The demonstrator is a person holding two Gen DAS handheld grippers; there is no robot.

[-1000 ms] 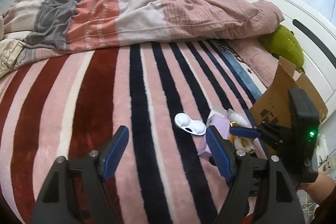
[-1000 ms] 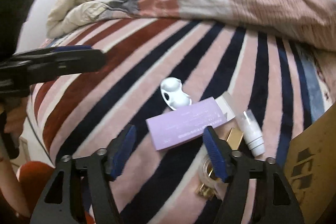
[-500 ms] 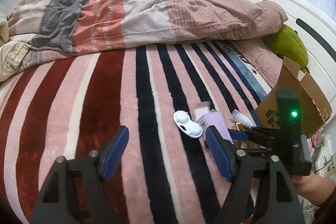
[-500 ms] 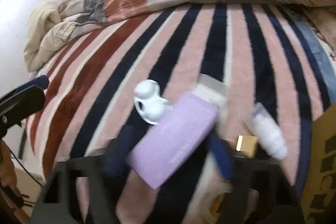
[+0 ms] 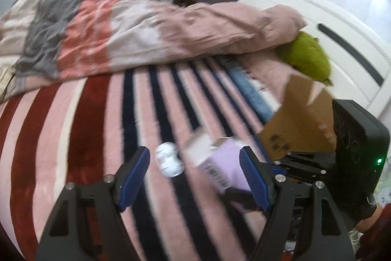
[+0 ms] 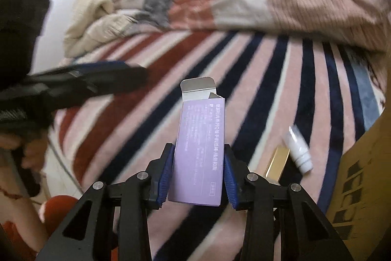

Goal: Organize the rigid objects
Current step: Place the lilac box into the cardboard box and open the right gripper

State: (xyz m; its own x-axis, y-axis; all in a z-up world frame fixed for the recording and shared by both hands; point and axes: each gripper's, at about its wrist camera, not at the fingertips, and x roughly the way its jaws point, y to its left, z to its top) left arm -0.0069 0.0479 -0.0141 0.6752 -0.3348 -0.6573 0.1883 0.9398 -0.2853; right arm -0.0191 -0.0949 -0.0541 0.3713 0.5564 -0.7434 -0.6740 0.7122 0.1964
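My right gripper is shut on a lilac carton with its top flap open, held upright above the striped blanket. The carton also shows in the left wrist view, lifted beside my left gripper's right finger. My left gripper is open and empty, low over the blanket. A white two-cup case lies between its fingers. A small white tube and a gold box lie on the blanket right of the carton.
A cardboard box stands at the right, seen in the right wrist view and the left wrist view. A bunched quilt lies across the far bed. A green plush sits by the white headboard.
My right gripper has closed on the lilac carton and lifted it off the blanket, tipping it upright. My left gripper has moved closer to the white case.
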